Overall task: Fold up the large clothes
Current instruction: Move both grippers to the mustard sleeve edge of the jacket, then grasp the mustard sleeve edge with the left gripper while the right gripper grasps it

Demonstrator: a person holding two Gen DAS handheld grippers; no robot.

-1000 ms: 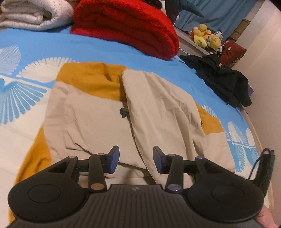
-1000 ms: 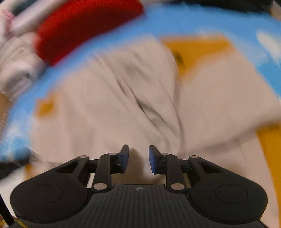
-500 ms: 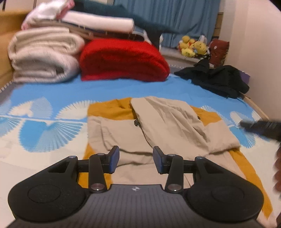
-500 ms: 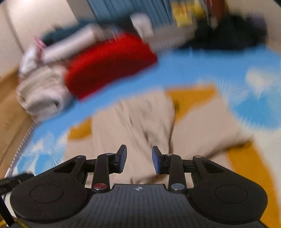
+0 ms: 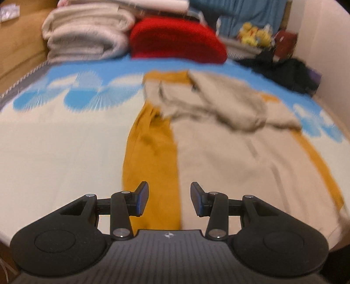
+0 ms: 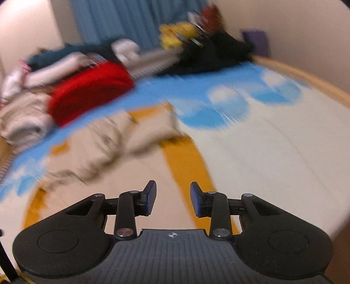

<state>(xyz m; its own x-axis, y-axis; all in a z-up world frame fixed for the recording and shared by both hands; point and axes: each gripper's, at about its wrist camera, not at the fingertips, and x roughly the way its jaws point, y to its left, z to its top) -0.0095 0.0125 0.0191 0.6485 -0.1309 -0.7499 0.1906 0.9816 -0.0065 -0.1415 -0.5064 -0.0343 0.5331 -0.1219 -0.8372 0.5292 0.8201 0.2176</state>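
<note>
Beige-and-mustard garment (image 5: 218,153) mid-frame on bed (image 5: 54,142), sleeves folded in, body unfolded; left hand-held gripper (image 5: 169,202) released, empty; right hand-held gripper (image 6: 172,200) opening, empty.

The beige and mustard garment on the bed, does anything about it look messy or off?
Yes. The garment lies flat near the camera, but its far end is bunched in a rumpled heap rather than a clean fold. Both grippers are above it, holding nothing.

A bed (image 5: 54,153) covered by a cream sheet with blue fan motifs is shown. Folded blankets, beige (image 5: 87,37) and red (image 5: 175,41), are stacked at its far end. Blue curtains (image 5: 251,13) and pale walls (image 6: 295,28) are seen beyond.
</note>
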